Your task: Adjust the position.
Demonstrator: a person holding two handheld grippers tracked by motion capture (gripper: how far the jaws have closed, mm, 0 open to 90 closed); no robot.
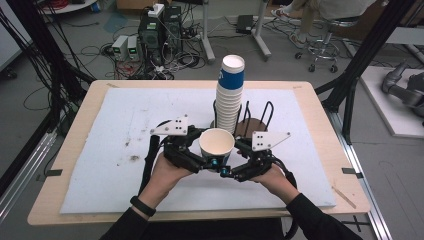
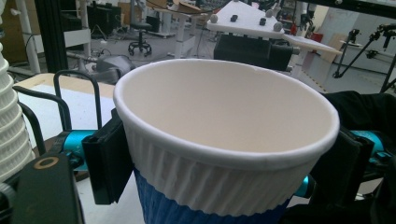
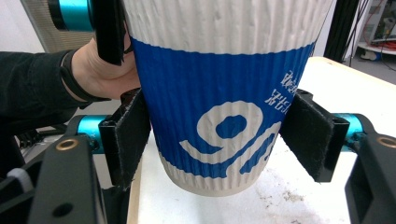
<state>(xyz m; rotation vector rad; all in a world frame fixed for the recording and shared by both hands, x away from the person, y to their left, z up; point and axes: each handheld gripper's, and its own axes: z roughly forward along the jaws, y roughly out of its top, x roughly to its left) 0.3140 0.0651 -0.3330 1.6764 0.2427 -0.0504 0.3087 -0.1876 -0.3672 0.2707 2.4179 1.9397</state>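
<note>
paper cup (image 1: 216, 143) held upright above white mat (image 1: 115, 150) near table's front, clamped near rim by left gripper (image 1: 207, 161), lower on blue band by right gripper (image 1: 226, 170), cup stack (image 1: 230, 95) just behind

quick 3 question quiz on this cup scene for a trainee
1. True or false: both the left tool and the right tool grip the same cup.
2. Which tool grips the cup nearer its rim?
A. left
B. right
3. What stands behind the held cup, in the wire rack?

Key:
1. True.
2. A: the left jaws clamp just under the rim; the right jaws sit lower, on the blue band.
3. A stack of cups.
</note>
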